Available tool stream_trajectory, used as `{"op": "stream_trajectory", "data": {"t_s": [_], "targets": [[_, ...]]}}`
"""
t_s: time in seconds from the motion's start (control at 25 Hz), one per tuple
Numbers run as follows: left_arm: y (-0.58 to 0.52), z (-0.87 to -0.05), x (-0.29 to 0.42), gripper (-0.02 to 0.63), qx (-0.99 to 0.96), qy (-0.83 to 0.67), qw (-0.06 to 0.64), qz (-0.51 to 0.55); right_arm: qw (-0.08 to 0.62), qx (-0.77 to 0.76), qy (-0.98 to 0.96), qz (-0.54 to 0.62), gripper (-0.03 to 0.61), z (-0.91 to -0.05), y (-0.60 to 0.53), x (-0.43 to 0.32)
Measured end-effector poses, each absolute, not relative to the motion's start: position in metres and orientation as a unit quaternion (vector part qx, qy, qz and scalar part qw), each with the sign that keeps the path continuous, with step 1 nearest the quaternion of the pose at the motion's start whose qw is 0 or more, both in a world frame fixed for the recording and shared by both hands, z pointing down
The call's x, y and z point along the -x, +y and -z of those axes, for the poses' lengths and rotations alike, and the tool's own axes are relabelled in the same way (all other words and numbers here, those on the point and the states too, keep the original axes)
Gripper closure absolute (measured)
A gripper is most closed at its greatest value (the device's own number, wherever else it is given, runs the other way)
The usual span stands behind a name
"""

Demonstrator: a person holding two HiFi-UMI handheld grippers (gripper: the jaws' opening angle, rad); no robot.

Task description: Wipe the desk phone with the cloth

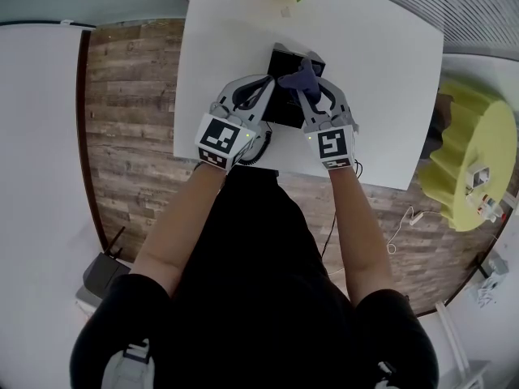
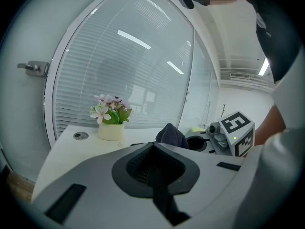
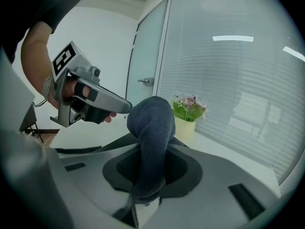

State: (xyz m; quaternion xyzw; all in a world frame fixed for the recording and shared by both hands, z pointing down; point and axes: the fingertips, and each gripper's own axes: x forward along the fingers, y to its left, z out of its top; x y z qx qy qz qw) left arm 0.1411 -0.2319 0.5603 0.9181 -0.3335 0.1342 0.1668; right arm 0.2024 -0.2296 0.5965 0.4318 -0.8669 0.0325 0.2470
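- Head view: the desk phone (image 1: 285, 105) lies on the white surface (image 1: 381, 71), a black slab between the two tools. The right hand-held gripper (image 1: 309, 89) pinches the dark blue cloth (image 1: 298, 74). The bunched cloth sits over the phone's far right part, but I cannot tell whether it touches the top face. The left hand-held gripper (image 1: 268, 83) reaches in over the phone's left edge.
- Head view, handling: the cloth looks soft, light and limp, so it should drape and fold under pressure. A pinch near one end, as here, leaves a loose bulge to rub with. The phone looks rigid, and probably light enough to slide on the smooth surface. It likely wants steadying at a side edge during the wipe, with gentle strokes over the handset and keys.
- Left gripper view: this tool's jaws stand together, with nothing showing between them. Beyond their tips the cloth rises as a dark hump, near and slightly to the right, and the right tool's marker cube is just beside it. Potted flowers (image 2: 110, 123) stand toward the far edge of the surface, well apart from the cloth. The phone hardly shows in this view.
- Right gripper view: the jaws are clamped on the cloth. A thick fold rises out of them and curls over at the top. The left tool hangs near on the left, gripped by the person's hand.
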Motion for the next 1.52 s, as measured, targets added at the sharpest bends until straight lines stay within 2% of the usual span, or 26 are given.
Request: {"op": "stream_trajectory", "data": {"t_s": [1.52], "targets": [[-0.156, -0.57, -0.125, 0.603, -0.91, -0.349, 0.172, -0.142, 0.313, -0.358, -0.876, -0.075, 0.482, -0.649, -0.118, -0.178]]}}
